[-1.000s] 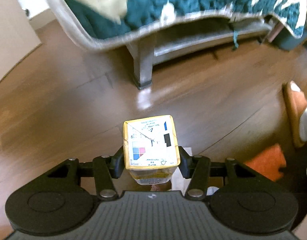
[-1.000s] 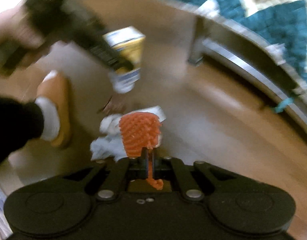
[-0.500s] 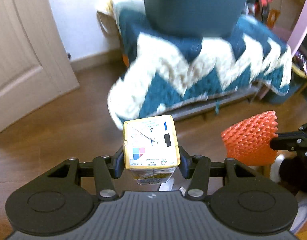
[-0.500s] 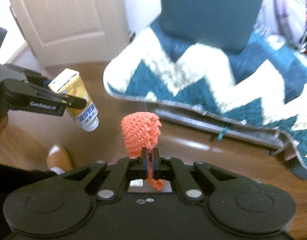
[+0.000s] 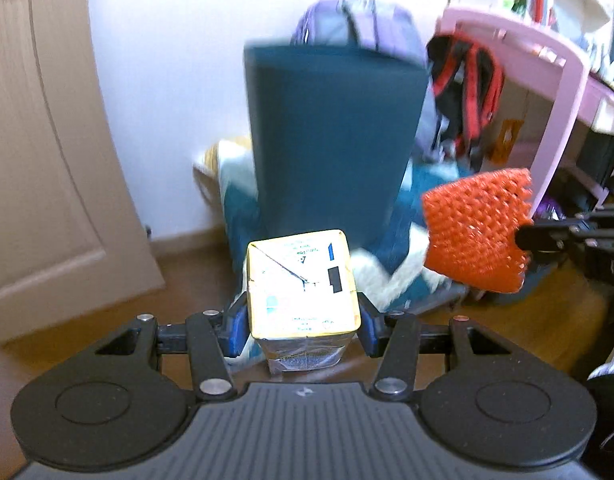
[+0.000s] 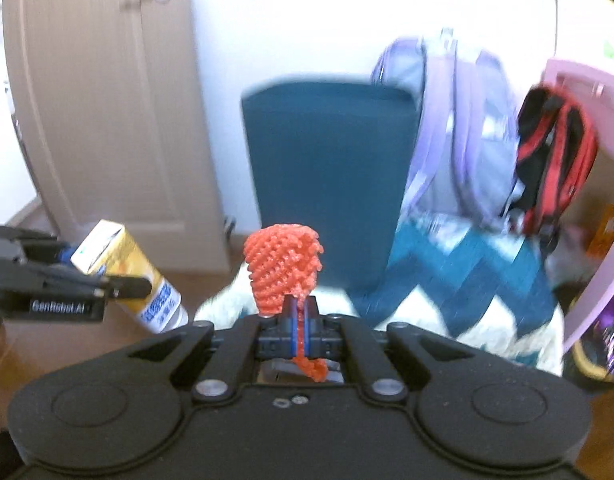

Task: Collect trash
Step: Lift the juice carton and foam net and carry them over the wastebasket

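Up over the blanket-covered bench (image 6: 487, 280), w/ left tongs (image 5: 303, 322) clamped half-wide on the carton (image 5: 302, 284) & right tongs (image 6: 301, 322) pinched fully on the orange net (image 6: 283, 268), keep both grips firm, carry level to the dark bin (image 5: 331, 132), release only over its mouth.

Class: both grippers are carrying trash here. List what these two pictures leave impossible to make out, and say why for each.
- Floor under the drink carton: left wrist view, hidden by the left gripper.
- Carton print: too small and blurred.
- Dark teal bin opening: both views show only its side.
- Orange foam net lower end: right wrist view, pinched inside the right gripper.
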The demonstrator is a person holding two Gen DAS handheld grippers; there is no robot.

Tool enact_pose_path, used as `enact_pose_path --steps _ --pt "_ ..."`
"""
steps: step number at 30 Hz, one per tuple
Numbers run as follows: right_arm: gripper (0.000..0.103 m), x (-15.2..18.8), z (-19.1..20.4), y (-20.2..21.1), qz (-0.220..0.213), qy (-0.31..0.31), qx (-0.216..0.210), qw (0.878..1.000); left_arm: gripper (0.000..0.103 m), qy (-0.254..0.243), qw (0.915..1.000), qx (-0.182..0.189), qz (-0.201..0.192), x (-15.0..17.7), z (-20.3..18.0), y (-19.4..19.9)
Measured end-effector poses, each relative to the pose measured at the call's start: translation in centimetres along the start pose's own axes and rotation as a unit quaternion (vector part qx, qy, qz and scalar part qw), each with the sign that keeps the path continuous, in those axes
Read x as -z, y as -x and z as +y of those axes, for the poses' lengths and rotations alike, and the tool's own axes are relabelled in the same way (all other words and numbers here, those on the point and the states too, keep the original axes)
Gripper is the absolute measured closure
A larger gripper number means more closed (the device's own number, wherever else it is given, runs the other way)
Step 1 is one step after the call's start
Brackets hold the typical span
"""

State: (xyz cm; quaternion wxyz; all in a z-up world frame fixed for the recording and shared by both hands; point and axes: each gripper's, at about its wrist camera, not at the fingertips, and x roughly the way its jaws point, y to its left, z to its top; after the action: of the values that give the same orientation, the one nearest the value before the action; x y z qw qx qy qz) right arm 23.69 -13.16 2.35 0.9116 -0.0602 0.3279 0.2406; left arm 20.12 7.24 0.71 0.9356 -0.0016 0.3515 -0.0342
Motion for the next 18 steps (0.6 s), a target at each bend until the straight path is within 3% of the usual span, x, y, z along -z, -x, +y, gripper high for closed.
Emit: enact_pose_path --steps 6,18 --pt "0.101 -5.5 -1.2 3.4 -0.066 0.003 0.013 0.998 0.052 -0.022 0.9979 0.0 -0.062 -5.4 -2.5 3.5" --pt "0.101 -14.0 -2.9 3.2 -0.121 0.003 0.042 0.992 0.052 -0.051 0.9868 -0.007 -0.154 -16.8 -5.9 5.6"
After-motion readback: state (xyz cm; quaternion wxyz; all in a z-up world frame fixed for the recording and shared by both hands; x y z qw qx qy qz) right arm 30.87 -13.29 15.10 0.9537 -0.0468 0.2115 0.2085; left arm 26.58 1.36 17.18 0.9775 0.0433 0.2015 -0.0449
